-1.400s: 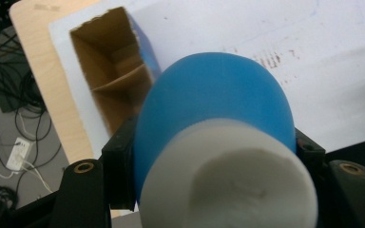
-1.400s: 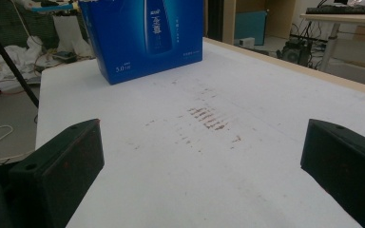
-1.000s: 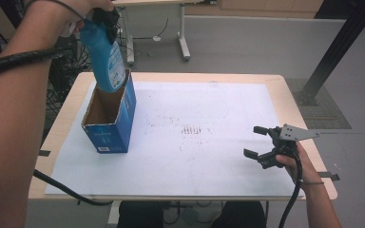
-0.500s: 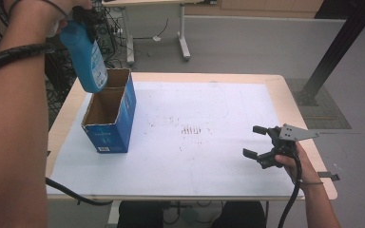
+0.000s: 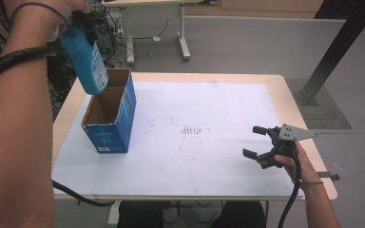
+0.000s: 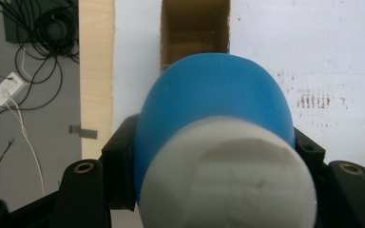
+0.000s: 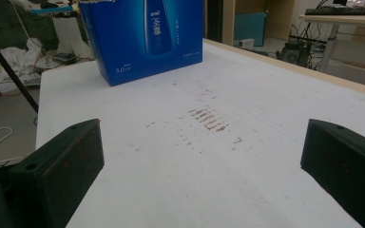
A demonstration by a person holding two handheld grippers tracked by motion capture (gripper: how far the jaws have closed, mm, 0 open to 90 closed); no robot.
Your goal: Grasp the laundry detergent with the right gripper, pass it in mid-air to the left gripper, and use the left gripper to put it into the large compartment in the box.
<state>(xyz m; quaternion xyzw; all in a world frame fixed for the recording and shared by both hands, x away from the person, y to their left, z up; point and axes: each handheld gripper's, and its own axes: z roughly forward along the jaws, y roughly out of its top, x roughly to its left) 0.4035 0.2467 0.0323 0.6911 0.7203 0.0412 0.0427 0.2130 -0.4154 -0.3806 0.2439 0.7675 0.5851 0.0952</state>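
Jaws of the left gripper were clamped on the neck end of a blue plastic bottle with a white cap, and the bottle hung from them in the air, tilted, its lower end above the open top of a blue cardboard box with a plain brown inside. In the left gripper view the white cap sat closest to the camera with the blue body beyond it, the two black jaws pressed against the bottle's sides, and the box mouth lay below.

That box stood upright on the white sheet covering the light wooden table, near the table's left edge, with nothing visible inside it.

Well apart from it, near the right edge, the right gripper was held just above the sheet with its jaws spread wide and nothing between them. The right gripper view looked between them across a patch of reddish-brown marks on the sheet toward the printed face of the box.
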